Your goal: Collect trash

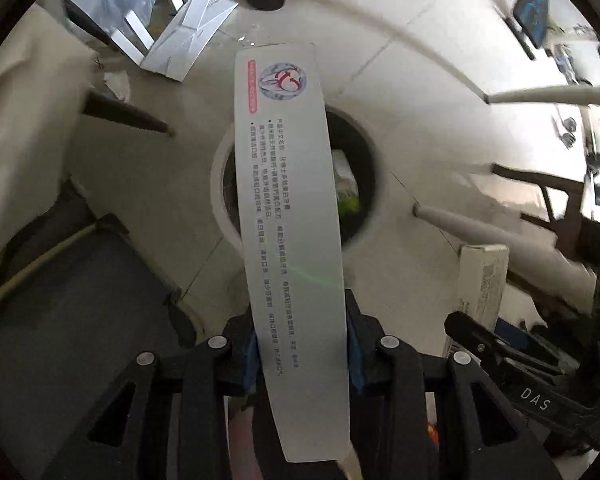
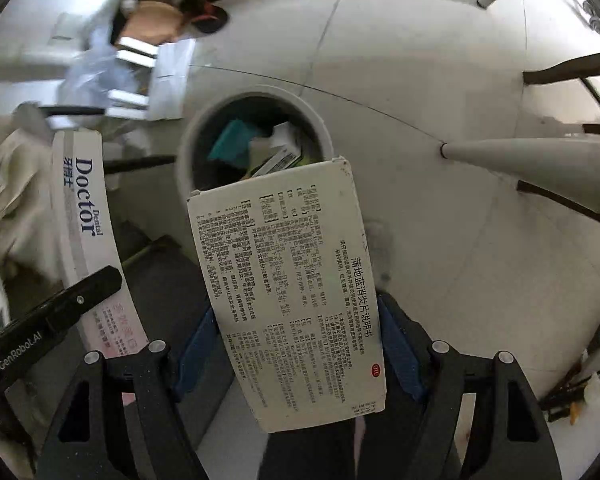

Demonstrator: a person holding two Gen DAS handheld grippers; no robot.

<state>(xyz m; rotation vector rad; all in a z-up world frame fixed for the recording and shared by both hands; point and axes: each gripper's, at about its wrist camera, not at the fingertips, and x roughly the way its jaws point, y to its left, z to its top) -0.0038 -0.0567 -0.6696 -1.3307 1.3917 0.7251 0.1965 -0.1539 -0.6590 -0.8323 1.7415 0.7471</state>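
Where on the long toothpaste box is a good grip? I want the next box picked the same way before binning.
Grip near one end, across its narrow width, as the left gripper does now: pads on the two long edges of the toothpaste box. It is long and slim, so the free end hangs ahead over the trash bin.

Both boxes (image 1: 296, 216) (image 2: 288, 292) hang above the bin (image 2: 204, 128) on the floor (image 2: 440, 240).

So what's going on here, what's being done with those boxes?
A person is clearing trash with a handheld gripper in each hand. The left gripper is clamped on a long toothpaste box, and the right gripper on a flat medicine box. Both boxes are poised over a round white bin on the floor, which already holds other packaging. Neither box has been let go.
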